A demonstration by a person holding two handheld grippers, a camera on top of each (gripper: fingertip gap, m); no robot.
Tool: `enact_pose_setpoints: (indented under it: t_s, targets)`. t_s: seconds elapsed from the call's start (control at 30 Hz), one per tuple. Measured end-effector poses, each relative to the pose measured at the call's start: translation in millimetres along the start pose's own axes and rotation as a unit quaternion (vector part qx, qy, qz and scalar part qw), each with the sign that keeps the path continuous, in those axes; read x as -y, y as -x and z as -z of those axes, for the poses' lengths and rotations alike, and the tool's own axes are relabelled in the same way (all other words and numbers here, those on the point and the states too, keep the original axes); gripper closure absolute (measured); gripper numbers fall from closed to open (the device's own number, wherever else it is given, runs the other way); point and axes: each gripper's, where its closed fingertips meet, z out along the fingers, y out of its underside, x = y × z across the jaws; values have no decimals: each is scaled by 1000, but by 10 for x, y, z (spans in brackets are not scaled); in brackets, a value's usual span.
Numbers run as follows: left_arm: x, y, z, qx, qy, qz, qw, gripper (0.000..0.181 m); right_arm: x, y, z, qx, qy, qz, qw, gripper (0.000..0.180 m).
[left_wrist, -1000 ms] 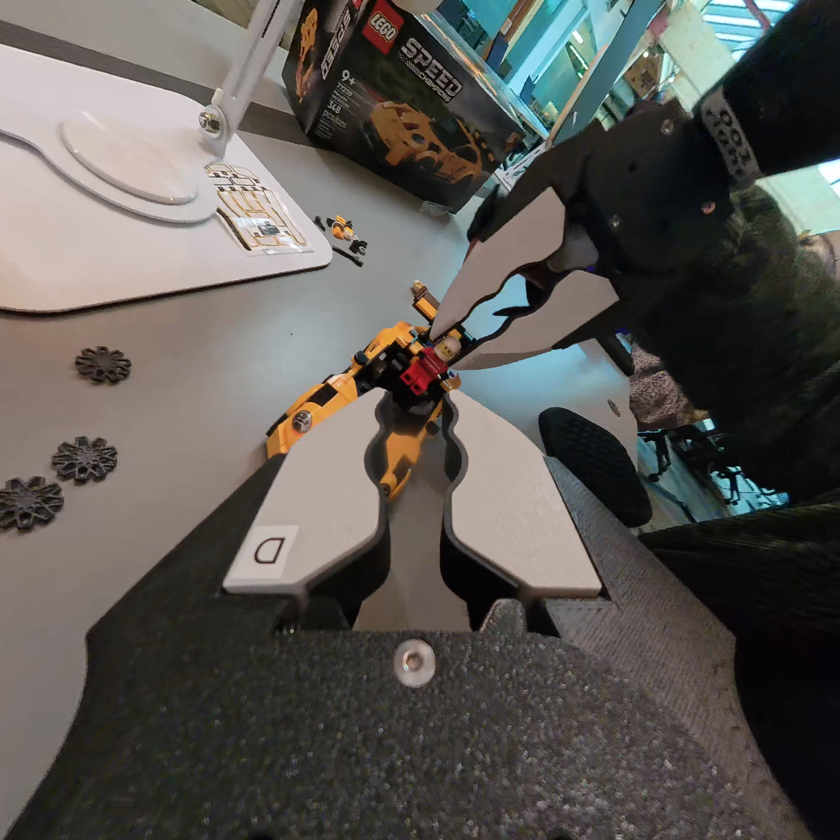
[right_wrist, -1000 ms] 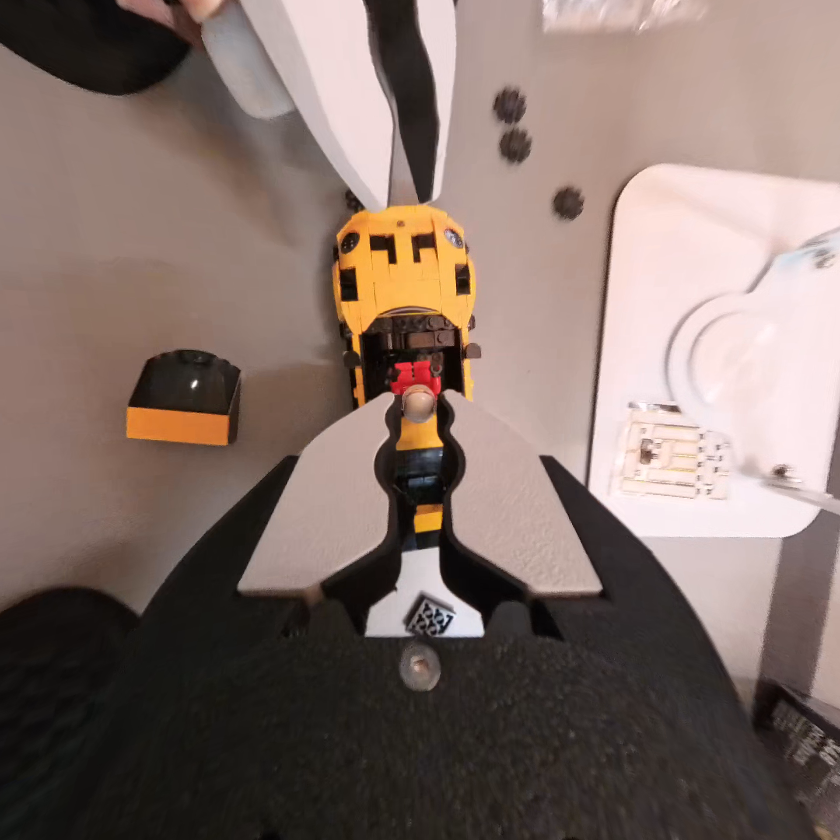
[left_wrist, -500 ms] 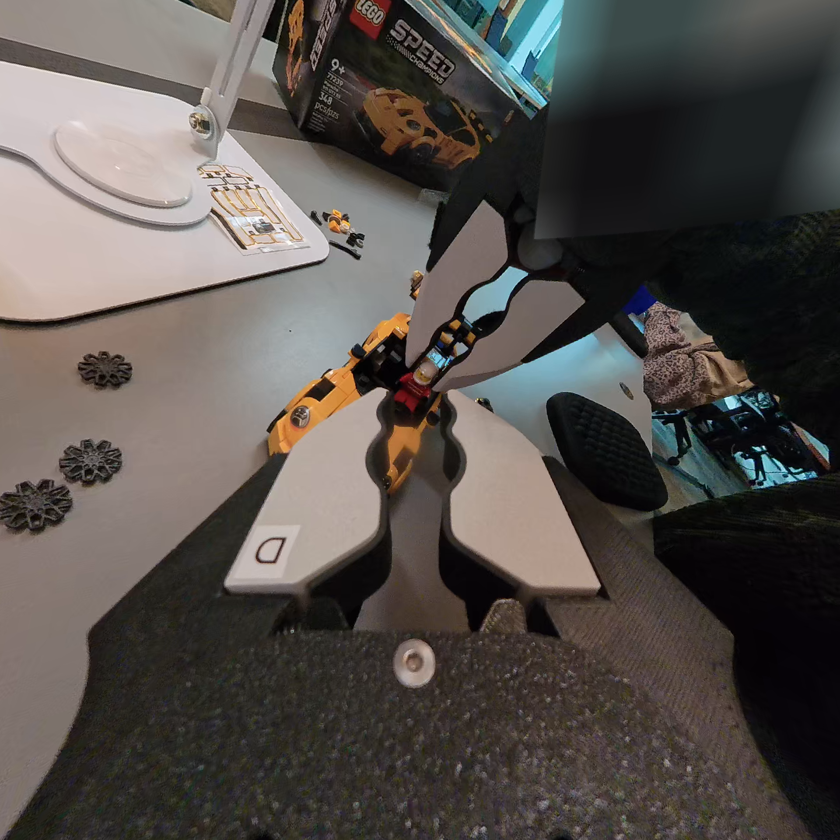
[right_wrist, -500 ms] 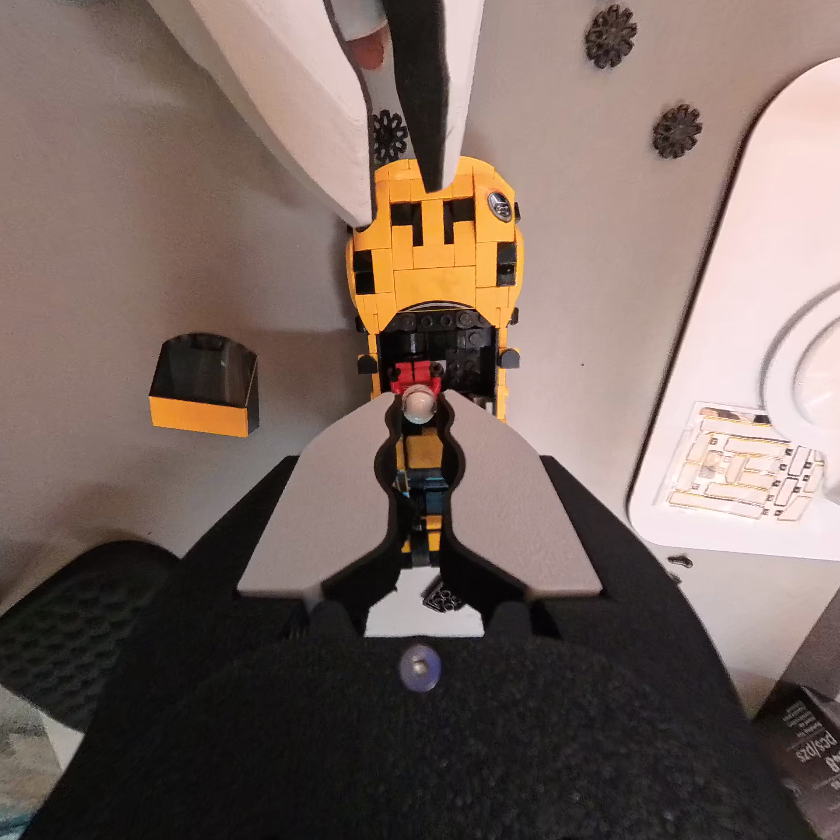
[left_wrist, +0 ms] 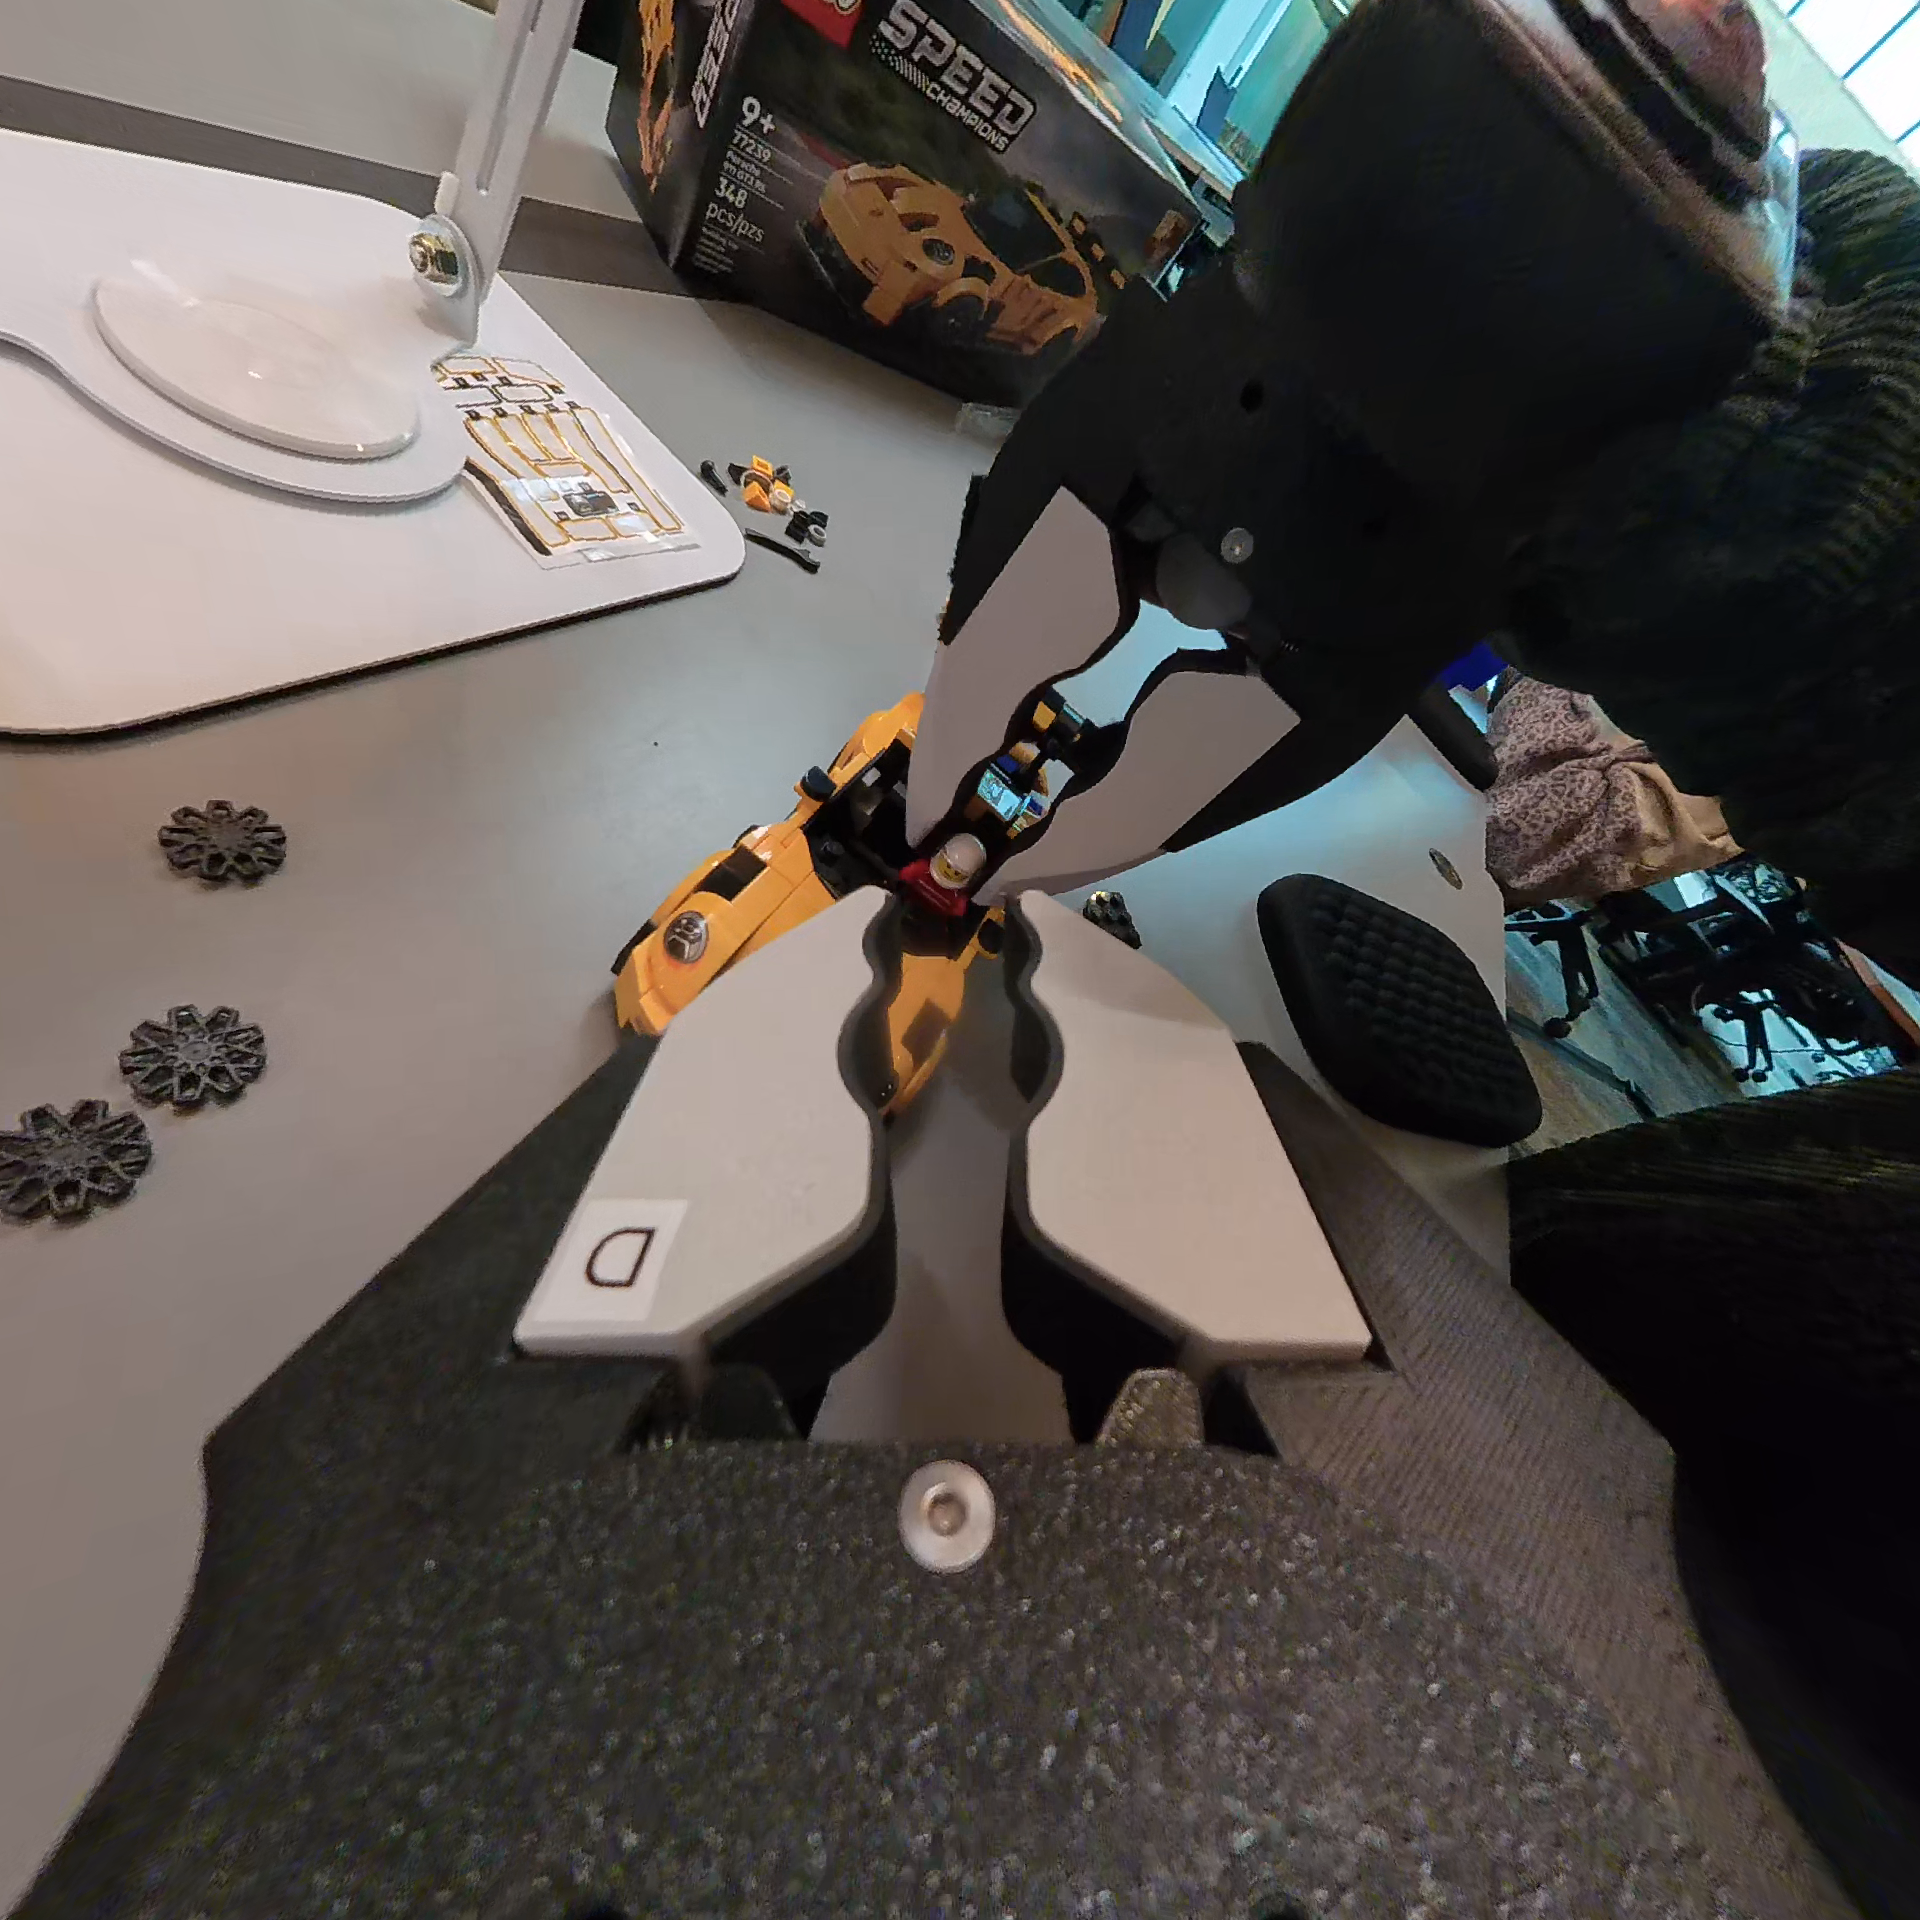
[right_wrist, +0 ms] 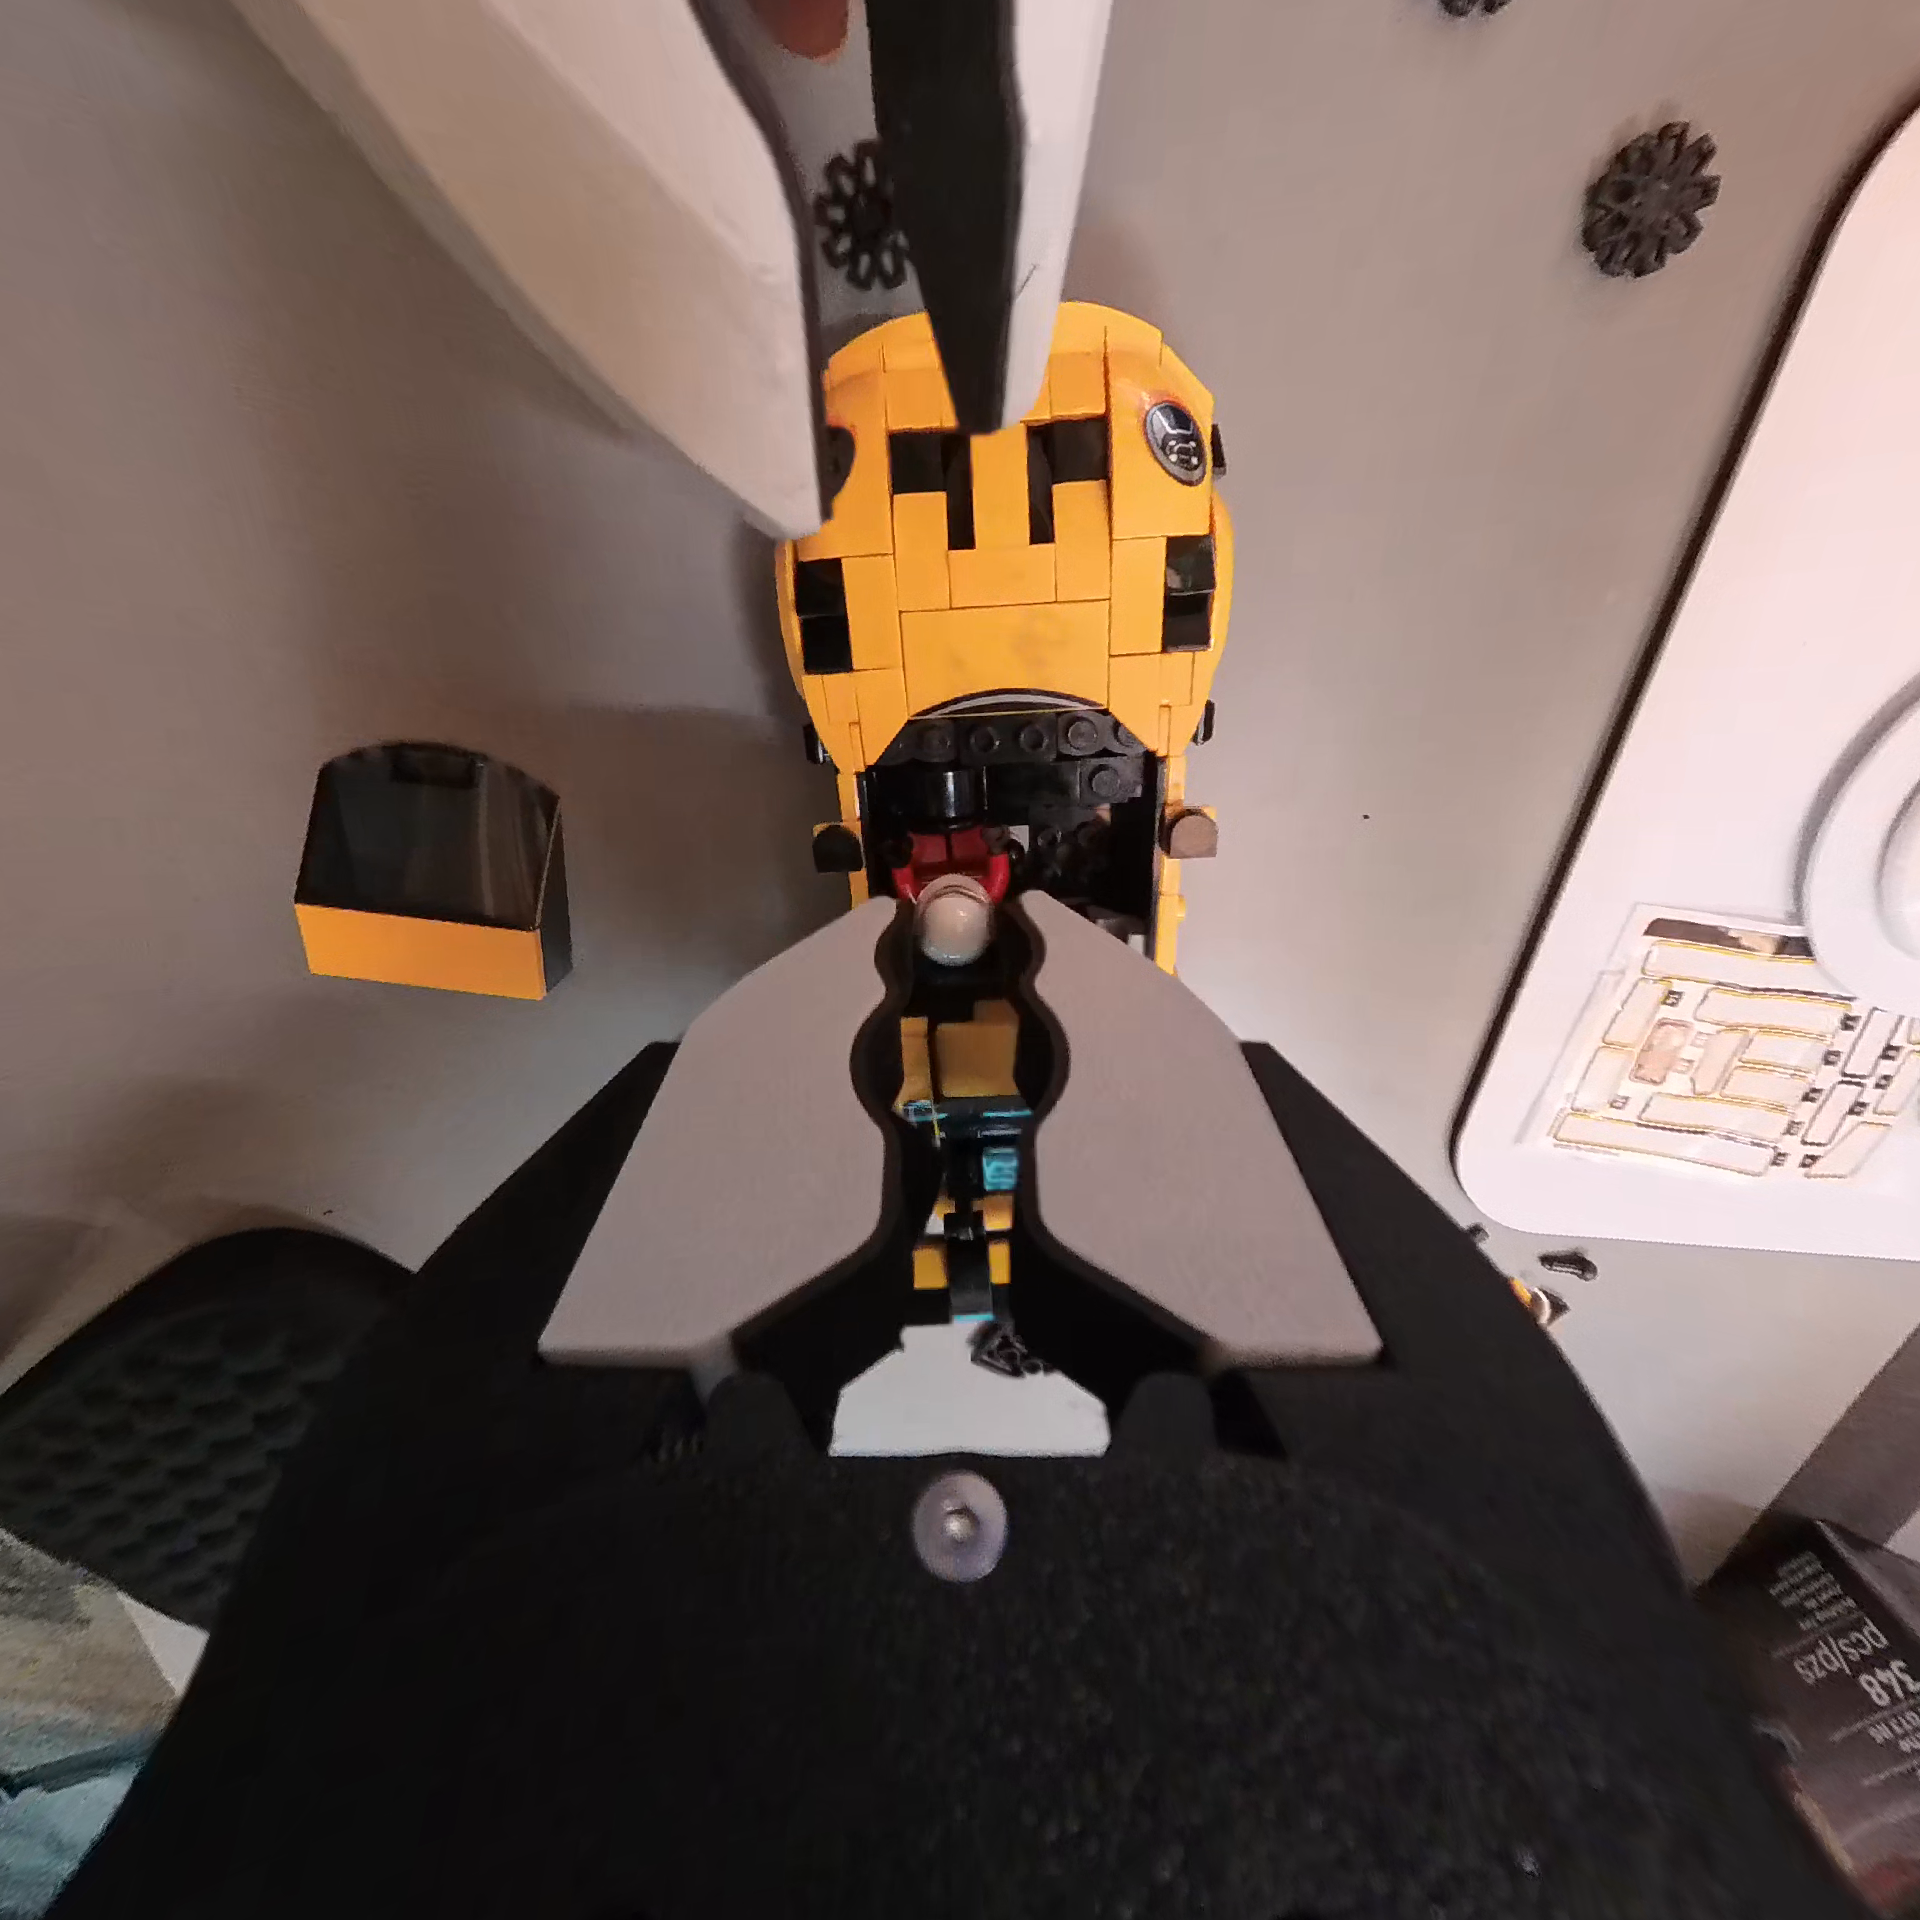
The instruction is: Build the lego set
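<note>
Resting on the grey table (left_wrist: pixel 436 790), the yellow lego car (right_wrist: pixel 1013 613) is taken as the landmark for all positions. Its roof is off and the cockpit is exposed. A minifigure (right_wrist: pixel 954 914) with a white helmet and red torso is seated in that cockpit, and the right gripper (right_wrist: pixel 956 920) is seen clenched on the helmet from the rear end of the car. In the left wrist view the same minifigure (left_wrist: pixel 951 868) is observed pinched between the tips of the right gripper (left_wrist: pixel 961 883), which descends steeply from above.

The left gripper (left_wrist: pixel 940 914) is positioned at the nose of the car, its jaws parted with only table and bonnet showing between them; nothing is grasped. Its two pale fingers (right_wrist: pixel 644 312) are noted over the front bumper in the right wrist view.

A black-and-yellow roof piece (right_wrist: pixel 431 873) lies apart from the car on its one flank. Black wheel rims (left_wrist: pixel 192 1055) are scattered beyond the nose. A white board (left_wrist: pixel 208 582) carrying a sticker sheet (left_wrist: pixel 566 473) lies on the other flank, and the set's box (left_wrist: pixel 894 187) stands beyond that board. A small cluster of loose parts (left_wrist: pixel 774 499) lies between board and box.
</note>
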Motion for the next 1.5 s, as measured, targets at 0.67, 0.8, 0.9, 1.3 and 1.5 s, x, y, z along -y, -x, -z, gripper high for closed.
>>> enact_pose_setpoints:
  t_s: [0.67,0.8,0.9,1.3,1.5]
  targets:
    - [-10,-49,-10,-12,3,-3,1000,162,24,14,108,29,-4,16,999,172]
    - [-6,-46,-7,-10,2,-5,1000,162,10,20,133,31,-7,9,999,172]
    - [-9,-25,-2,-7,2,-5,1000,163,19,-5,333,12,-49,-4,999,170]
    - [-42,-11,-34,25,18,-91,995,163,-255,919,276,-39,-211,-79,974,131]
    - [-98,-17,-86,26,26,-108,993,163,-112,1140,-126,-26,-208,-85,974,111]
